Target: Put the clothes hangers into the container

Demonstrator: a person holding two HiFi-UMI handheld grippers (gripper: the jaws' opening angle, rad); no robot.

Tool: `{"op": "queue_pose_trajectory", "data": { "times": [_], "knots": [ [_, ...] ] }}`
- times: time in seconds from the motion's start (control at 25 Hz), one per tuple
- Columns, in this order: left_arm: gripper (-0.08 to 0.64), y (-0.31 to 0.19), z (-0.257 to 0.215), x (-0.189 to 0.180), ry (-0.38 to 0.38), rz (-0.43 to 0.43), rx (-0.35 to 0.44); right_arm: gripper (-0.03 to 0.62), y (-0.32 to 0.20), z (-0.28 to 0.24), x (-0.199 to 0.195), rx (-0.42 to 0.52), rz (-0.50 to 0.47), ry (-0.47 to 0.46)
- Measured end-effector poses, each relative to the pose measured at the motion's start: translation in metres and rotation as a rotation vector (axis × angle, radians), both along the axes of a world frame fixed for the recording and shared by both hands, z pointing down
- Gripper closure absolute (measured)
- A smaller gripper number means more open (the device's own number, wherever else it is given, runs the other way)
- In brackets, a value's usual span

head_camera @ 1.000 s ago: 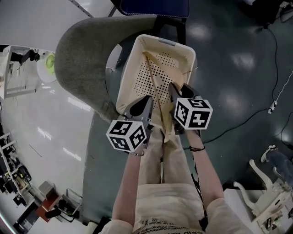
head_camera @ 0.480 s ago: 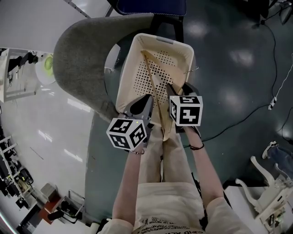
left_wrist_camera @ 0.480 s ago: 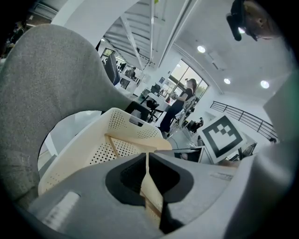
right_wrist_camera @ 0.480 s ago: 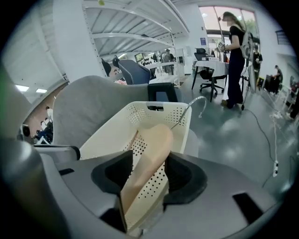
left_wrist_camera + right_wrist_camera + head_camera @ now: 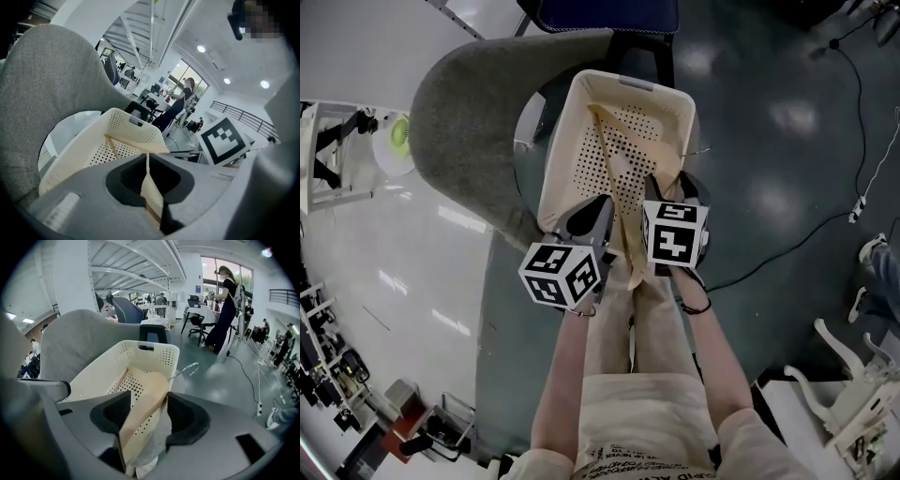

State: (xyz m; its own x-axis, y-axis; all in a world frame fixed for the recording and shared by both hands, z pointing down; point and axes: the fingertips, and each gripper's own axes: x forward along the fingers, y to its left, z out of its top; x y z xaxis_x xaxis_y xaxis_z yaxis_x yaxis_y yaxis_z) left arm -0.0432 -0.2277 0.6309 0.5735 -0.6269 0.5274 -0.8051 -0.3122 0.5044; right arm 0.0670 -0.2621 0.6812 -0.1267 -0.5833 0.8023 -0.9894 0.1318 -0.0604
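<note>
A cream perforated basket (image 5: 572, 131) rests on a small round table. A wooden clothes hanger (image 5: 623, 202) lies slanted inside it, its lower end sticking out over the near rim and its metal hook (image 5: 697, 150) poking past the right wall. My left gripper (image 5: 598, 214) is shut on the hanger's thin edge (image 5: 151, 187) at the near rim of the basket (image 5: 122, 129). My right gripper (image 5: 658, 192) straddles the broad side of the hanger (image 5: 140, 423); its jaws are opening and stand apart around the wood. The hook (image 5: 187, 369) shows beyond the basket (image 5: 150, 355).
A grey curved chair back (image 5: 464, 117) wraps the basket's left side. A blue chair (image 5: 605, 11) stands behind it. A cable (image 5: 811, 234) runs over the dark floor at the right. The person's legs are directly below both grippers. People stand far off in the room.
The right gripper has shifted a little left and turned, and its jaws have spread apart around the hanger. The left gripper and the basket have stayed put.
</note>
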Motion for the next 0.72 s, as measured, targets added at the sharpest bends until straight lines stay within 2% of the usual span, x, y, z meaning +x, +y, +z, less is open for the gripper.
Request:
{"op": "queue_pose_trajectory", "data": {
  "times": [0.36,0.52,0.64,0.72],
  "knots": [
    [0.528,0.006,-0.019,0.004,0.001,0.024,0.036,0.369,0.01,-0.024,-0.001,0.047,-0.04,0.004],
    [0.528,0.012,-0.044,0.009,0.013,0.05,0.082,0.459,0.016,-0.049,-0.005,0.095,-0.118,-0.039],
    [0.528,0.008,-0.069,0.007,0.026,0.038,0.133,0.54,0.014,-0.073,-0.008,0.135,-0.166,-0.075],
    [0.528,0.008,-0.086,0.006,0.029,0.038,0.158,0.565,0.016,-0.09,-0.008,0.145,-0.184,-0.103]
  ]
}}
